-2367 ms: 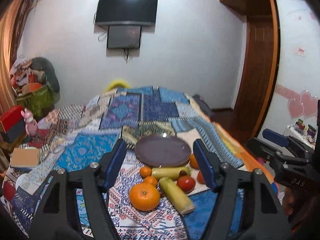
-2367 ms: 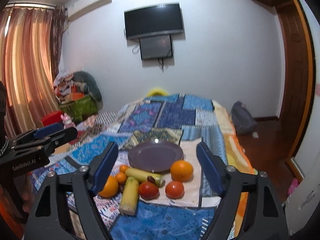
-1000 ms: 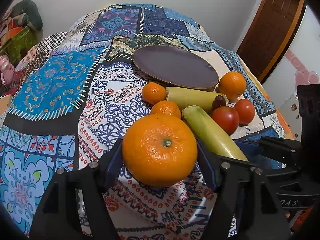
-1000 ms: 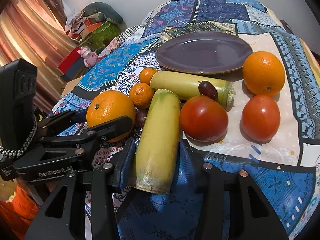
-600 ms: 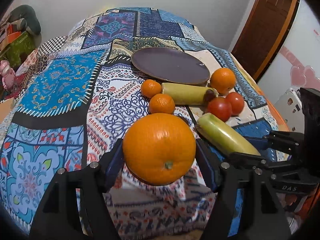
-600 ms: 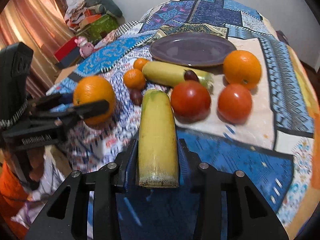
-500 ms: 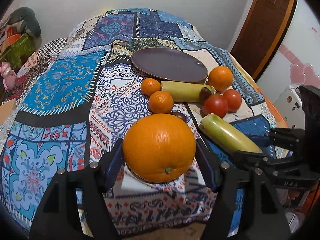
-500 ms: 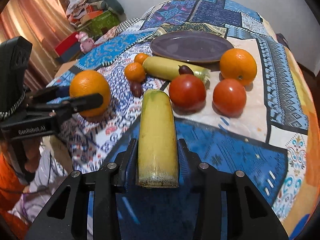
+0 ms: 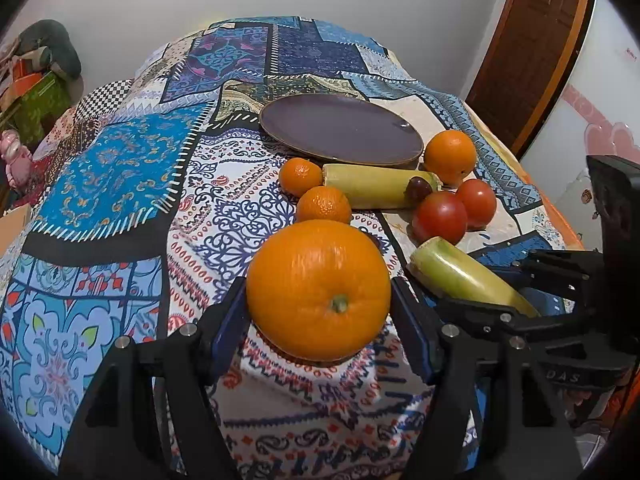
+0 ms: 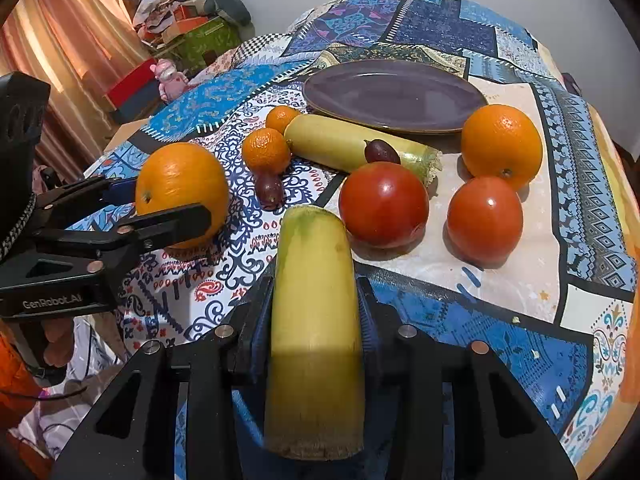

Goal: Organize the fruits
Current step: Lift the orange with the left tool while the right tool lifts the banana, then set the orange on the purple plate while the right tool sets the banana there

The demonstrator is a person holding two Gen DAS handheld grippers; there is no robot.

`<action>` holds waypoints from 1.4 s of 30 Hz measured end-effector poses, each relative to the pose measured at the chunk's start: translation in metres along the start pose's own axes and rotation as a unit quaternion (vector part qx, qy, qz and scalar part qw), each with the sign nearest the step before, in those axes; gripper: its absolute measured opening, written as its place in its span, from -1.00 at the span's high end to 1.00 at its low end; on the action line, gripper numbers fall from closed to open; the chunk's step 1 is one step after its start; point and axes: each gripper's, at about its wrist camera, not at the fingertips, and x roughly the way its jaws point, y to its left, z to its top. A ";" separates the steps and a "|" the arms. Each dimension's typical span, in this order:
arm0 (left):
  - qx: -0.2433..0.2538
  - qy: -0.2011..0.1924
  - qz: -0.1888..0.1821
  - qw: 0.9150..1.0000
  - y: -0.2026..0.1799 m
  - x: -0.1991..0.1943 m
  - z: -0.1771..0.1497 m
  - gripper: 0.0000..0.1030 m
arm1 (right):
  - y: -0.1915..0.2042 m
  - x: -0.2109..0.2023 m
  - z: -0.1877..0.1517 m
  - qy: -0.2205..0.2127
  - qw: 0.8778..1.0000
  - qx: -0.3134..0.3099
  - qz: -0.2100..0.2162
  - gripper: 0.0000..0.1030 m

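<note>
1. the left gripper point(image 9: 319, 308) is closed around a big orange point(image 9: 318, 290); its two fingers press on the left and right sides of the fruit.
2. this orange is held above the patterned bedcover point(image 9: 108, 168), at the near edge of the bed, and its stem end faces the camera.
3. the right gripper point(image 10: 316, 308) is closed on a yellow-green stick point(image 10: 315, 312) with cut ends. the stick lies along the gripper and reaches forward past the fingers.
4. in the right wrist view the left gripper point(image 10: 176, 210) with its orange point(image 10: 182, 194) is at the left side, just beside the held stick but apart from it.
5. a dark purple plate point(image 10: 394, 94) lies flat on the bedcover behind the fruits, with nothing on it.
6. a second yellow-green stick point(image 10: 352, 148) lies in front of the plate, near its rim. a small dark fruit point(image 10: 382, 152) rests against it.
7. two small oranges point(image 10: 266, 150) are at the left end of this stick, and another small dark fruit point(image 10: 270, 190) lies just below them.
8. two tomatoes point(image 10: 383, 204) stand side by side on the pale patch of the cover, close to the tip of the held stick.
9. a second big orange point(image 10: 502, 146) is behind the right tomato, near the right end of the plate.
</note>
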 end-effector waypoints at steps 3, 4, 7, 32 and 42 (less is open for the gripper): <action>-0.002 0.003 0.000 1.000 0.000 0.009 0.001 -0.32 | 0.003 -0.002 -0.003 -0.008 1.000 -0.003 -0.006 0.30; -0.003 0.002 0.001 1.000 0.000 0.010 0.001 -0.32 | 0.003 -0.003 -0.003 -0.010 1.000 -0.002 -0.006 0.30; -0.003 -0.002 0.000 1.000 0.001 0.010 0.001 -0.30 | 0.000 -0.007 -0.004 -0.013 1.000 0.005 0.002 0.30; 0.011 -0.073 0.007 0.997 -0.005 -0.045 0.049 -0.28 | -0.022 -0.075 0.044 -0.134 0.990 0.011 -0.045 0.30; 0.015 -0.100 0.009 0.995 -0.003 -0.040 0.097 -0.28 | -0.037 -0.082 0.085 -0.172 0.983 0.004 -0.065 0.30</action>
